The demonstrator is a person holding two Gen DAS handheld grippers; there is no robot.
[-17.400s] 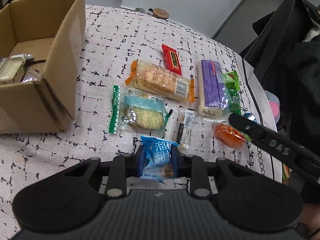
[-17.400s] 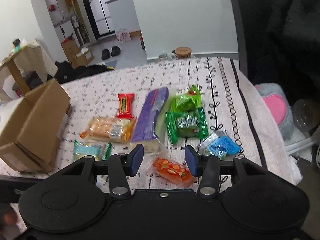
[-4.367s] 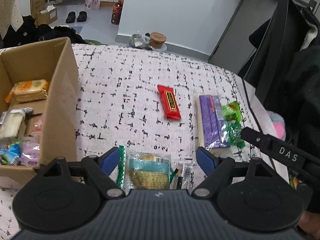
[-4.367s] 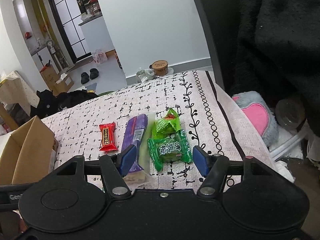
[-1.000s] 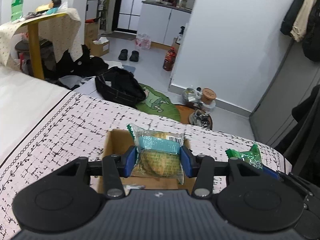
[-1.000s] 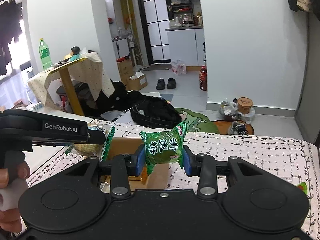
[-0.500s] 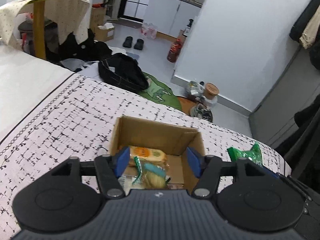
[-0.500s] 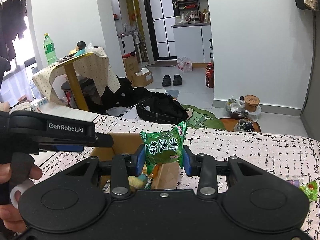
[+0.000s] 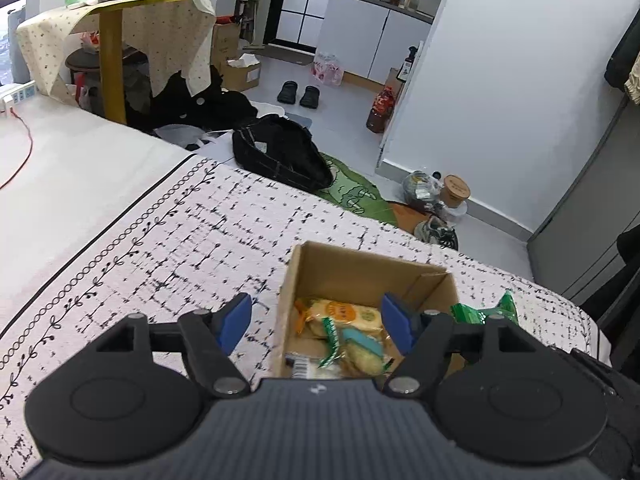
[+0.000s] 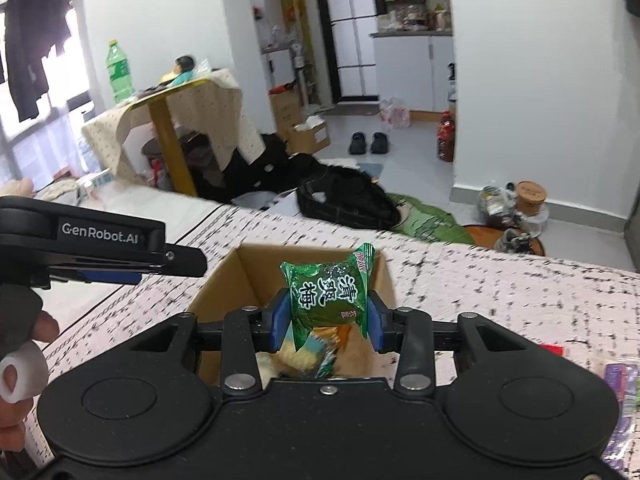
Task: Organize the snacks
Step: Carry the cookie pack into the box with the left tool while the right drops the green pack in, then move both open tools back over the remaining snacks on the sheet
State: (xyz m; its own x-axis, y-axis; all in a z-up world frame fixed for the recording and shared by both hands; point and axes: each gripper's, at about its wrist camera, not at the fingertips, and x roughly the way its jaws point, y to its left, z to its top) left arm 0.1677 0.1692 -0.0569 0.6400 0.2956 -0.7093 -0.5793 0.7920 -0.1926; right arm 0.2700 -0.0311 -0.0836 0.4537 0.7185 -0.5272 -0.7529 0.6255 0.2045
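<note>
Hovering over the cardboard box (image 9: 352, 272): left hand-held gripper (image 9: 316, 322), jaws opening, nothing between the pads. Just below and ahead of it, inside the box, teal-banded cracker pack (image 9: 360, 350) lying on an orange-labelled pack (image 9: 340, 314). Right hand-held gripper (image 10: 326, 318) above the same box (image 10: 224, 280), jaws opening, green plum snack packet (image 10: 330, 296) upright between the pads, contact not clear. Box resting on the patterned surface (image 9: 180, 240).

You can read "GenRobot.AI" in white on the left gripper (image 10: 132, 268), to the left of your right tool. Between that tool's fingers, the green packet (image 10: 330, 292) bears white Chinese characters, 清爽梅.
</note>
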